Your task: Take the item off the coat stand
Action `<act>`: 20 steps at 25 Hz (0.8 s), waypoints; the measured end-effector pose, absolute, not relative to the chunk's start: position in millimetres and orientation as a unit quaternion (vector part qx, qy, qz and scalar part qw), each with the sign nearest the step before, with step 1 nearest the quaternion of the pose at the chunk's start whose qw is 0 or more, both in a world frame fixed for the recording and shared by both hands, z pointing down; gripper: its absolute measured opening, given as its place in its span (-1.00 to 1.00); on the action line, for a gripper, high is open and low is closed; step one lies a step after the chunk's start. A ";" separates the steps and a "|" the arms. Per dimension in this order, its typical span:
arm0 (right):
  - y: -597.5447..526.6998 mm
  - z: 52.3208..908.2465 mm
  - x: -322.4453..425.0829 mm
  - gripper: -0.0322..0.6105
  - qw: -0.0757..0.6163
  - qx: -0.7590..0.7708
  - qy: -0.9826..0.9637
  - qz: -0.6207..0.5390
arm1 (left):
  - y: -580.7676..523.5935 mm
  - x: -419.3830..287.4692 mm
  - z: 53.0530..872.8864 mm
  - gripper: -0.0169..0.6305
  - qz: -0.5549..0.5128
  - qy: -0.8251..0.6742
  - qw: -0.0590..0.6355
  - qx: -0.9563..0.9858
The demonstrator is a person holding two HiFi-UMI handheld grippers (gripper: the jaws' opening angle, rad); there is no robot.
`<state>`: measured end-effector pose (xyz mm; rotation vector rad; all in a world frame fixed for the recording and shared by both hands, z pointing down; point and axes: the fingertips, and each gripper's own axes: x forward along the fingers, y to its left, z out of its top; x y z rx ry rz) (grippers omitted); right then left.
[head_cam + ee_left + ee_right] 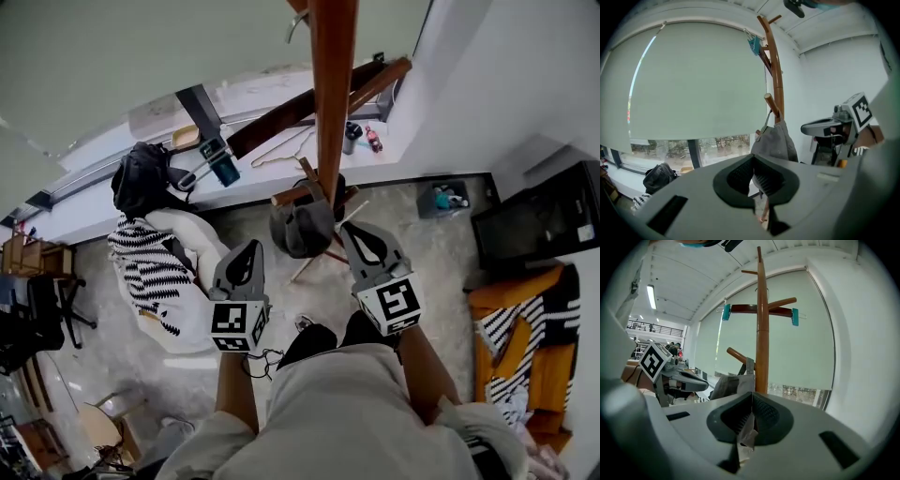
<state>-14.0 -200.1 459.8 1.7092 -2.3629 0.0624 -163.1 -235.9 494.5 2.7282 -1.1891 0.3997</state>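
Nothing is done yet. The grey bag hangs by its strap from a low peg of the coat stand. The 2 tools, left tool and right tool, are both clenched on nothing, near the bag but not touching it. Reaching in, gripping and lifting it off the peg remain.

One coat stand, one grey bag, two tongs.

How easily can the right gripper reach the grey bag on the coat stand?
Probably yes, easily: the right gripper faces the grey bag with nothing visible between them. Its fingers are shut, so they must open first.
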 end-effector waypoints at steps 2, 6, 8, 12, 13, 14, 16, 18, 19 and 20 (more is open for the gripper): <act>-194.6 463.0 -15.8 -0.89 0.116 0.590 -0.798 0.027 | -235.3 -161.9 496.7 -0.92 0.131 -0.381 0.072 0.912; -190.1 476.4 -16.0 -0.89 0.126 0.598 -0.790 0.039 | -236.8 -155.3 508.2 -0.92 0.137 -0.363 0.081 0.918; -189.9 483.4 -17.5 -0.89 0.129 0.597 -0.791 0.045 | -237.4 -153.2 514.8 -0.92 0.142 -0.356 0.087 0.919; -195.3 487.8 -15.9 -0.89 0.132 0.596 -0.791 0.048 | -243.6 -148.3 517.5 -0.92 0.141 -0.356 0.095 0.919; -196.8 488.9 -15.2 -0.89 0.132 0.596 -0.790 0.049 | -244.6 -147.6 516.0 -0.92 0.137 -0.357 0.093 0.919; -198.0 490.6 -15.6 -0.88 0.133 0.595 -0.791 0.049 | -245.5 -147.4 514.9 -0.92 0.134 -0.358 0.089 0.920; -199.4 494.9 -18.6 -0.88 0.137 0.590 -0.794 0.050 | -247.3 -147.7 515.0 -0.91 0.131 -0.359 0.087 0.920; -199.5 496.8 -19.7 -0.88 0.139 0.586 -0.796 0.051 | -248.2 -146.3 516.0 -0.91 0.131 -0.359 0.091 0.920; -199.2 496.7 -19.4 -0.88 0.140 0.586 -0.797 0.051 | -247.8 -144.5 516.4 -0.91 0.132 -0.358 0.092 0.920; -199.1 496.7 -19.4 -0.87 0.141 0.584 -0.798 0.051 | -247.2 -142.4 516.9 -0.91 0.135 -0.356 0.094 0.920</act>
